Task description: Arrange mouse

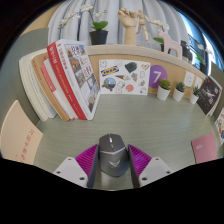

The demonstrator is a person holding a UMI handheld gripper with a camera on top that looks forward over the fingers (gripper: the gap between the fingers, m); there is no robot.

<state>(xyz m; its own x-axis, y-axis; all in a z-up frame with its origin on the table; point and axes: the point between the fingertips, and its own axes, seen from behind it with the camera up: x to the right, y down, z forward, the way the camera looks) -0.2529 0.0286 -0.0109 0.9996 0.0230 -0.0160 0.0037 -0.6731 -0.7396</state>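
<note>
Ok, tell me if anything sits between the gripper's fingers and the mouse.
Nothing visible does. The mouse already sits between the gripper fingers, its sides close against the purple pads, on the table. Whether both pads press it cannot be told.

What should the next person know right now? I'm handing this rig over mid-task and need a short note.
Gripper: fingers sit at either side of the mouse; whether they press on it cannot be told from this view.
Mouse: dark grey, lying between the pads, pointing ahead along the fingers, over the pale green desk.
Surroundings: books lean at the left, a pink item lies at the right, small potted plants stand beyond along the back board.
Done: gripper brought to the mouse.
Left: likely to confirm the grip, then set the mouse in its final spot.
</note>
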